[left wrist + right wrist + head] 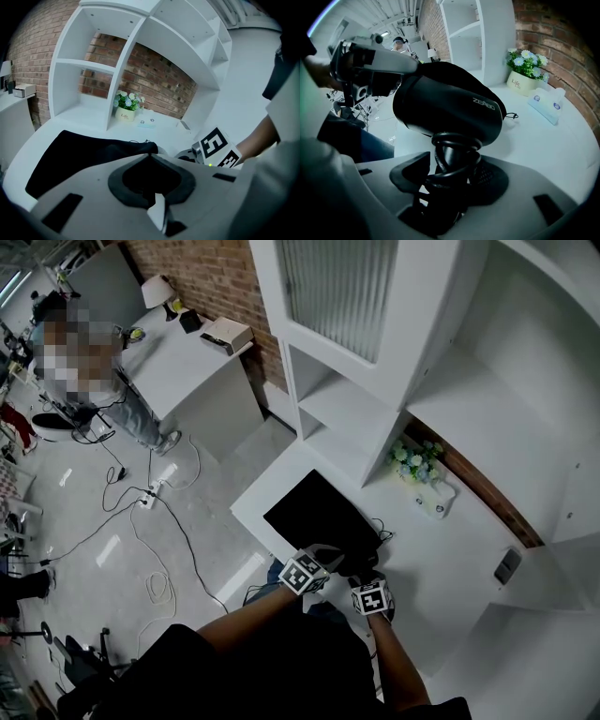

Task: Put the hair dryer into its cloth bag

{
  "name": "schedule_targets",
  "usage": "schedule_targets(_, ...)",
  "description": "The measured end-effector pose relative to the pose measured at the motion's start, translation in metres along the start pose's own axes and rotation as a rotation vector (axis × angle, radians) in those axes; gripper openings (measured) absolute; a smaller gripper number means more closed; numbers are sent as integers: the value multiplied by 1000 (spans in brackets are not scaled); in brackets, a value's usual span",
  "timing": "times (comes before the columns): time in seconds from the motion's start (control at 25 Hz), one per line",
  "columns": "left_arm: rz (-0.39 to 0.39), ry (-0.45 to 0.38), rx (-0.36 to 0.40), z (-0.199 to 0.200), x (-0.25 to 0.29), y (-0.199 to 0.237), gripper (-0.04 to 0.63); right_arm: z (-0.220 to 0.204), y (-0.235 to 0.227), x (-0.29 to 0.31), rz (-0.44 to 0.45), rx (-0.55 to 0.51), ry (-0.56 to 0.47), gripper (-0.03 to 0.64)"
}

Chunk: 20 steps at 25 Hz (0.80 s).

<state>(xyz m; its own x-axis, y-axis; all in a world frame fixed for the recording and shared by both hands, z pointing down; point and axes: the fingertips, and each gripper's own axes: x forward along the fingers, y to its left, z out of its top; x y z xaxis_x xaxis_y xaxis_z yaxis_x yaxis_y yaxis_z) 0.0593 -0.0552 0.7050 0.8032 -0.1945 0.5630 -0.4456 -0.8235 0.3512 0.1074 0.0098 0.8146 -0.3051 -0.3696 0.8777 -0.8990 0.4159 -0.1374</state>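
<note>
Right gripper [450,168] clamps the hair dryer [450,105] beside the left gripper [151,157], pinched shut on the cloth bag [70,154], flowerpot [520,82] beyond

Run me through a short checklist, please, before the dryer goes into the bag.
1. Right gripper gripping the dryer by its handle: ok.
2. Cord wound round the handle: ok.
3. Left gripper shut on the bag's edge: ok.
4. Bag mouth open wide enough: cannot tell.
5. Dryer inside the bag: not ok, it is outside.
6. Flowers clear of the bag: ok.
</note>
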Motion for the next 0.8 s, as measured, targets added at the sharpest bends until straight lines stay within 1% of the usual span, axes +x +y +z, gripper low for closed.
schedule_targets(0.24, -17, 8, -5, 0, -4, 2, 26, 10, 0, 6, -1, -55, 61, 255)
schedule_targets(0.36, -27, 1, -10, 2, -5, 1, 26, 15, -2, 8, -10, -76, 81, 255)
schedule_targets(0.44, -35, 10, -12, -1, -4, 1, 26, 18, -4, 11, -10, -92, 90, 255)
schedule_targets(0.52, -39, 17, -14, -4, -2, 0, 26, 21, -4, 13, 1, -103, 102, 255)
schedule_targets(0.64, -44, 4, -22, 0, -5, -3, 26, 23, -1, 18, 28, -115, 116, 255)
schedule_targets(0.8, -43, 23, -38, -10, -3, -3, 26, 22, -2, 25, 8, -162, 140, 255)
